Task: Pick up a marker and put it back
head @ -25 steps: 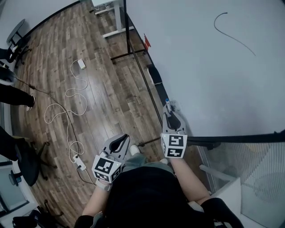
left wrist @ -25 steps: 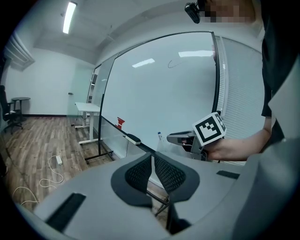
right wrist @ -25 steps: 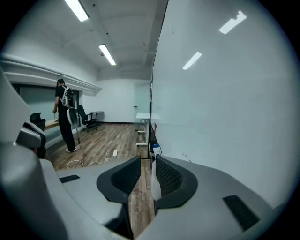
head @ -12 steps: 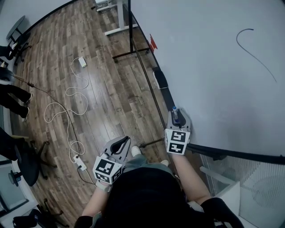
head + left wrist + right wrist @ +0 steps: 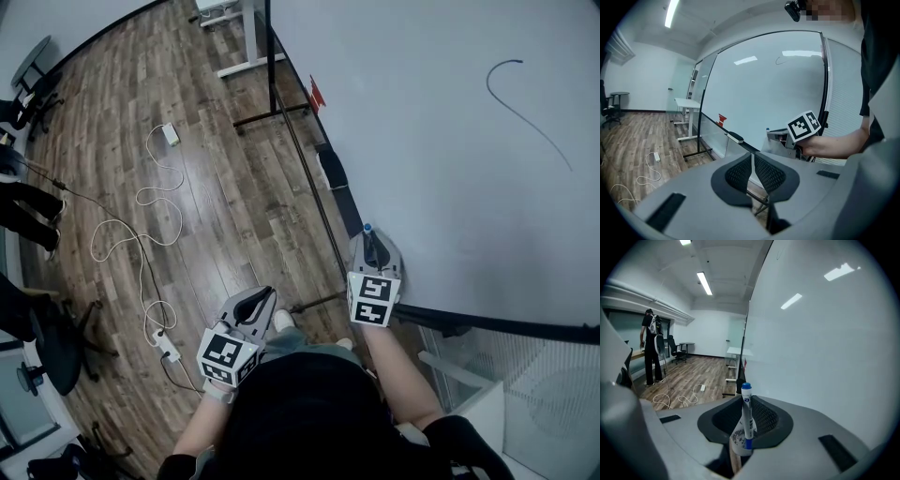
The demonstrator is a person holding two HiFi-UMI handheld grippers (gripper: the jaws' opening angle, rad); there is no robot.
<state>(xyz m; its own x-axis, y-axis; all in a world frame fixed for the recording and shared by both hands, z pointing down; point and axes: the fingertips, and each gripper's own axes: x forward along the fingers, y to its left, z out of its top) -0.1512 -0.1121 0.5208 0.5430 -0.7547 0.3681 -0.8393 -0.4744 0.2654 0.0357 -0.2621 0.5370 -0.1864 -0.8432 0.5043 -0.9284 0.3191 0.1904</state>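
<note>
Blue-capped marker (image 5: pixel 746 414) stands btwn the pads of the R gripper (image 5: pixel 371 246). Its barrel lies along the jaws, w/ the cap sticking out past their tips, close by the whiteboard (image 5: pixel 441 141). Those jaws have just been closing & now clamp the barrel from both sides, w/ its lower end deep in the throat. L gripper (image 5: pixel 753 165) is well apart from the marker, jaws clenched w/ nothing btwn them, only a thin slit.

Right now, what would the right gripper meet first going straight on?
Probably the black eraser on the whiteboard ledge; depth unclear. The right gripper, its jaws having just closed further, holds a blue-capped marker.
</note>
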